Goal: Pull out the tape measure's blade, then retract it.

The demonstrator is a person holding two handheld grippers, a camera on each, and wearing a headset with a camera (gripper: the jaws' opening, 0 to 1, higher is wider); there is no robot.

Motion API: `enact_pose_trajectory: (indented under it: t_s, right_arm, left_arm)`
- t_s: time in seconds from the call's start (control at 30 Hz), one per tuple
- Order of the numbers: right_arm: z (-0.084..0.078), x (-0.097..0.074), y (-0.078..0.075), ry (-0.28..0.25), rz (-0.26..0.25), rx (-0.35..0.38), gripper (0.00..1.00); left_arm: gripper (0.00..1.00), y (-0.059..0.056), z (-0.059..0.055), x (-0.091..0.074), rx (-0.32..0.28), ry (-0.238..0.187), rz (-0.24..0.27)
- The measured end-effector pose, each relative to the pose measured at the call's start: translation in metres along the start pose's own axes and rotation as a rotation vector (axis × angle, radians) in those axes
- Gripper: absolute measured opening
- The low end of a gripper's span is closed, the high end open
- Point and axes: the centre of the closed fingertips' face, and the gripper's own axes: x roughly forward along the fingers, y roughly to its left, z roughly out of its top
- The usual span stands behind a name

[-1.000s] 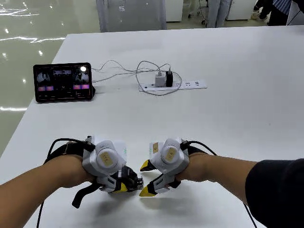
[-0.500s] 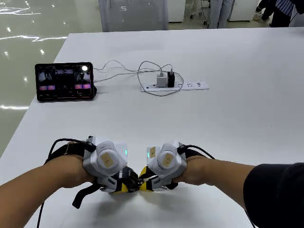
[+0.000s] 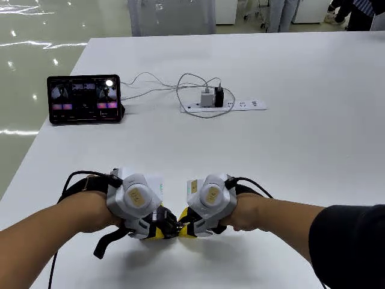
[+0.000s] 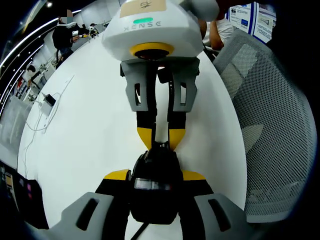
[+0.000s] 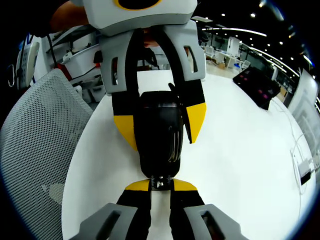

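**Fig.** L hand-held gripper [image 4: 155, 176]: jaws closed partway round the black tape measure [image 5: 159, 135], held low over the counter [image 3: 289, 138] near its near edge. R hand-held gripper [image 5: 160, 187]: jaws almost together, apparently pinching the blade hook [image 5: 159, 182] at the case's right end. The two meet tip to tip, so the blade axis runs left–right. Forearms come in from either side, backs of hands up. Probable next move: R draws straight right while L steadies the case.
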Motion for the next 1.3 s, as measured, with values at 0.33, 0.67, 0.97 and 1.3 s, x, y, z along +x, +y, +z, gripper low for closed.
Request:
enact_pose_trajectory:
  t_s: [0.33, 0.67, 0.97, 1.3]
  right_arm:
    - [-0.0017, -0.0016, 0.0001, 0.011, -0.006, -0.006, 0.09]
    - [-0.0059, -0.0059, -0.0005, 0.015, -0.007, 0.003, 0.11]
    - [-0.0027, -0.0023, -0.0013, 0.01, 0.006, 0.006, 0.13]
    - [-0.0019, -0.0021, -0.0014, -0.029, 0.003, 0.02, 0.1]
  left_arm:
    - [0.32, -0.0002, -0.0001, -0.0008, -0.002, -0.002, -0.005]
    - [0.32, -0.0003, -0.0002, -0.0015, -0.008, -0.009, -0.002]
    - [0.32, 0.0007, -0.0002, -0.0021, -0.017, -0.022, 0.001]
    - [0.32, 0.0003, -0.0006, -0.0023, -0.012, -0.027, -0.001]
